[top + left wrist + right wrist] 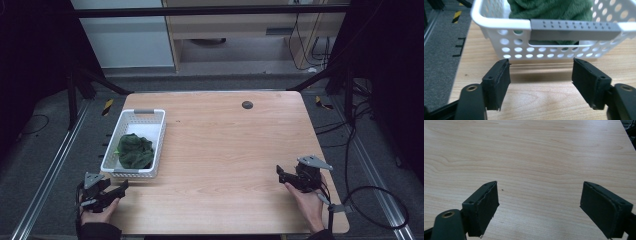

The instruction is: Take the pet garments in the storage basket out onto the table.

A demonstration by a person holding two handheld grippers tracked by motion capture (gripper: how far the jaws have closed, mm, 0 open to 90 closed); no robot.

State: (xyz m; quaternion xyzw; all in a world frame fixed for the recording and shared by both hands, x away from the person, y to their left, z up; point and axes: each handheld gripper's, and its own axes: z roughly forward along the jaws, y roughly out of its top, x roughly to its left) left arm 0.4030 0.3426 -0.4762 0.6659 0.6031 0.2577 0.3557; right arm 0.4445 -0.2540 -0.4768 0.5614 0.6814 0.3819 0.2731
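A white perforated basket with grey handles stands on the left part of the wooden table, and a crumpled dark green cloth lies inside it. My left gripper rests near the table's front left corner, just in front of the basket, open and empty. In the left gripper view the basket's near wall and grey handle stand right beyond the open gripper, with green cloth behind. My right gripper is at the front right, open over bare wood.
A small dark round grommet sits in the table near its far edge. Black frame legs and cables run along the floor at the right. A metal rail lies on the floor at the left.
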